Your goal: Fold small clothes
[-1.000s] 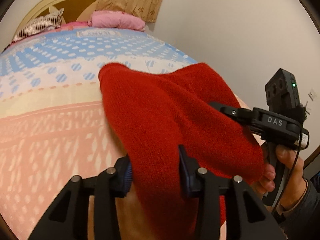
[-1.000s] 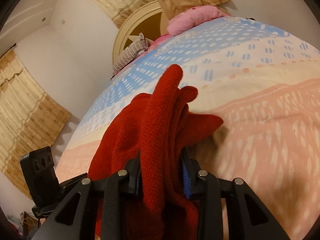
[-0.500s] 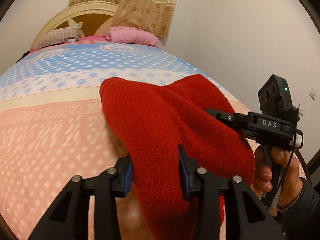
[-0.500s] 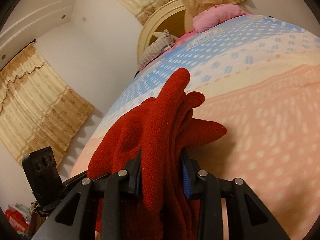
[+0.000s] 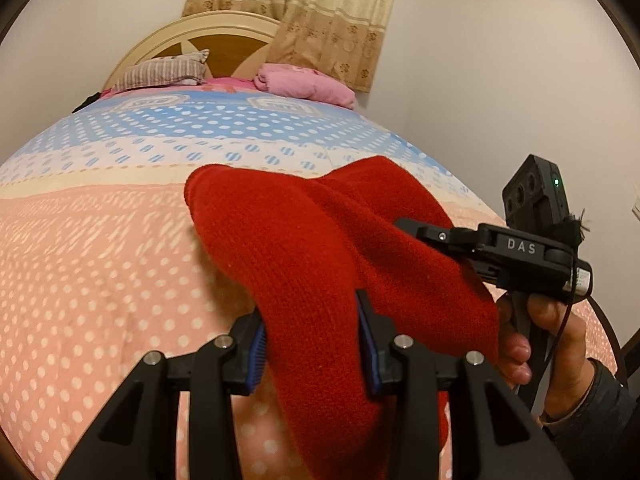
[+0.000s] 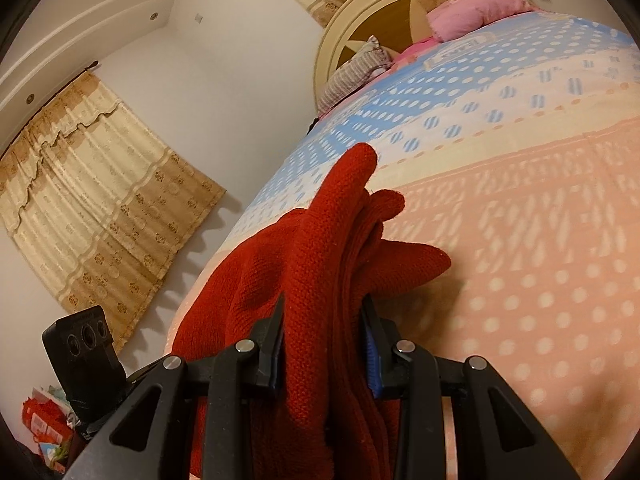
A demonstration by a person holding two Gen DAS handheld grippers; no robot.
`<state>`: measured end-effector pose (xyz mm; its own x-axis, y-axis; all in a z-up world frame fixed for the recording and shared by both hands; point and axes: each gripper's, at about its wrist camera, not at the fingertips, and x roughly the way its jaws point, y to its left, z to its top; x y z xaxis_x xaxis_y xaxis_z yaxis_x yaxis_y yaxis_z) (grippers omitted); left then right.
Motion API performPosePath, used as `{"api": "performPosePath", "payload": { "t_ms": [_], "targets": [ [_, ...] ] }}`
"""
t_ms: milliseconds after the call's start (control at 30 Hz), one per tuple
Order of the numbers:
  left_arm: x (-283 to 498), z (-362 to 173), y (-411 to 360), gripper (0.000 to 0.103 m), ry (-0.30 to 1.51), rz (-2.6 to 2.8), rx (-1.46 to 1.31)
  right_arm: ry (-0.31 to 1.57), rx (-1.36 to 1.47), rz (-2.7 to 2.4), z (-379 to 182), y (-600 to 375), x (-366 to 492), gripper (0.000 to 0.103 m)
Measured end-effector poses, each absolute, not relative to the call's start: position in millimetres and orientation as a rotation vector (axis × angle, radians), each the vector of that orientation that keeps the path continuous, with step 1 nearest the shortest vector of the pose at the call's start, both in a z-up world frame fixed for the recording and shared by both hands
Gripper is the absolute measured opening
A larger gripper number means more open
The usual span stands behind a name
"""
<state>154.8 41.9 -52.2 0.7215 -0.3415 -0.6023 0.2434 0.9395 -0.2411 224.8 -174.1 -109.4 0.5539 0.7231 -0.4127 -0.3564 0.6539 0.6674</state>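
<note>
Step in hand, likely: carrying knit (image 5: 304, 248) over bed (image 5: 100, 272) mid-fold. Left claw (image 5: 310, 344) clenched on knit edge; right claw (image 6: 322, 344) clenched on bunched layers. Knit hangs between claws, off bed. Next, likely: lower ahead, lay flat, align edges, release.

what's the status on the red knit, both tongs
Left tongs shut on red knit garment. Right tongs shut on it too. Garment bunched, held above the bed. Nothing in the way.
</note>
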Motion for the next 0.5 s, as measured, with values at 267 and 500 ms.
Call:
{"api": "performPosePath", "payload": {
  "t_ms": [267, 500],
  "targets": [
    [145, -54, 62, 0.040, 0.684, -0.288, -0.164, 0.747, 0.560, 0.712, -111, -150, 228, 0.032],
    [138, -55, 76, 0.040, 0.674, -0.254, -0.183, 0.757, 0.542, 0.747, -111, -128, 230, 0.032]
  ]
}}
